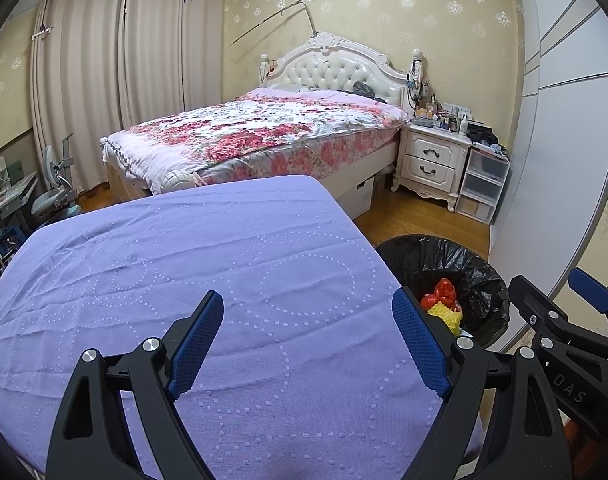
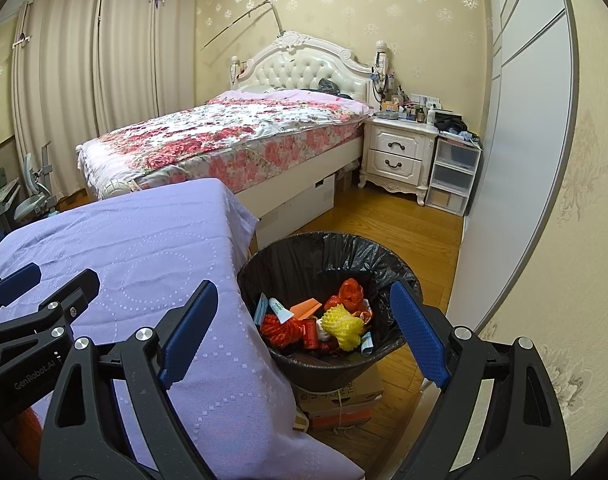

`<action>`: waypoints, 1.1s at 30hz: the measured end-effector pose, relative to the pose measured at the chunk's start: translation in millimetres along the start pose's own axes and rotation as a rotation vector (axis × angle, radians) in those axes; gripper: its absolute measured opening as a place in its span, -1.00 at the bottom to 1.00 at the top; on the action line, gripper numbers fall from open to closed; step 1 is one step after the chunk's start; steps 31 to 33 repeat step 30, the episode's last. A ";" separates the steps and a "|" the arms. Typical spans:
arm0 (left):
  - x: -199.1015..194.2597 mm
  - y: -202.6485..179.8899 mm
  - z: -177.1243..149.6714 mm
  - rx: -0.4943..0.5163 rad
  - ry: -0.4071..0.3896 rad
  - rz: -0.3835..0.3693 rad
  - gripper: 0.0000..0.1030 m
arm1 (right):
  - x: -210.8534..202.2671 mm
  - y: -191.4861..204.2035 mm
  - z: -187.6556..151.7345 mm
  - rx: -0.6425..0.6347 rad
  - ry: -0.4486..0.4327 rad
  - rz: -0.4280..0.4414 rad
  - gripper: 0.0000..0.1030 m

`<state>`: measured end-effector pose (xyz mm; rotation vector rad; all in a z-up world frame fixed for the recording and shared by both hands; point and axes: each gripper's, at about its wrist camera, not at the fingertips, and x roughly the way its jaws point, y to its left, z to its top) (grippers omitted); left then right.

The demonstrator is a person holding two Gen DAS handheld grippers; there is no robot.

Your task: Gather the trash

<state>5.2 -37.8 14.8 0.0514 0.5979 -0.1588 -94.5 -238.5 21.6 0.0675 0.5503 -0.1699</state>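
Both grippers empty above the covered worktop; trash sits in the bin.

We find the left gripper (image 1: 307, 336) with fingers spread wide and nothing between them, poised over the purple cloth (image 1: 192, 280) on the worktop. We find the right gripper (image 2: 304, 332) likewise spread and empty, looking down at the worktop's edge and the bin (image 2: 327, 252) just beside it. We note the black-lined bin holds the trash (image 2: 323, 320): red netting, a yellow foam net, an orange paper piece, a small tube. We see a floral bed (image 2: 232, 136) beyond.
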 end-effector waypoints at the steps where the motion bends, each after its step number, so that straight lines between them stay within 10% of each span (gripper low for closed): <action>1: 0.0 -0.4 -0.1 0.001 0.001 0.000 0.63 | 0.1 0.0 0.1 0.000 0.000 0.000 0.67; 33: 8.0 15.2 -2.5 -0.026 0.033 0.021 0.65 | 7.0 16.7 -5.3 -0.021 0.019 0.022 0.67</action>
